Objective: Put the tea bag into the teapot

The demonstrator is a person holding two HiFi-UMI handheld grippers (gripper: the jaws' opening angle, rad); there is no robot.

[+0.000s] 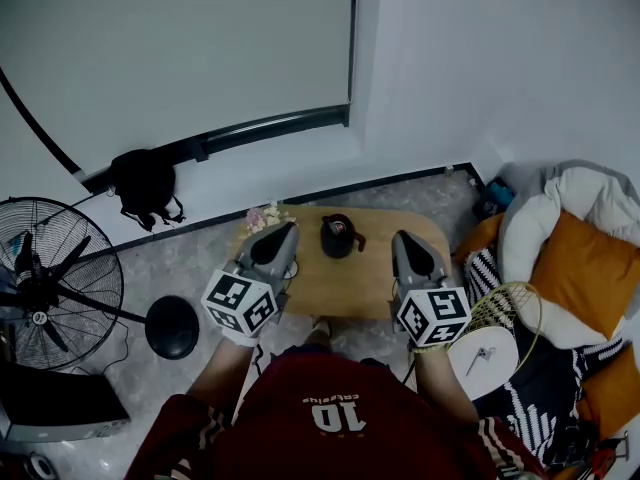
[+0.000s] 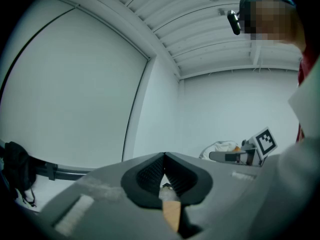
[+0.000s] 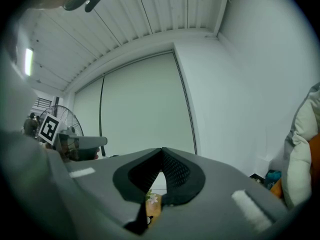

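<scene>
A dark teapot [image 1: 339, 236] with its lid on stands at the middle of a small wooden table [image 1: 350, 283]. My left gripper [image 1: 289, 230] hovers just left of the teapot, and my right gripper [image 1: 401, 237] just right of it. Both are held over the table and point away from me. In the left gripper view the left gripper [image 2: 164, 157] has its jaws closed tip to tip with nothing between them. The right gripper [image 3: 161, 152] looks the same in the right gripper view. I cannot make out a tea bag in any view.
A small bunch of flowers [image 1: 264, 216] sits at the table's far left corner. A standing fan [image 1: 45, 283] and its round base [image 1: 172, 326] are on the floor to the left. A black bag [image 1: 145, 182] lies by the wall. Cushions [image 1: 580, 258] and a white round object [image 1: 483, 358] crowd the right.
</scene>
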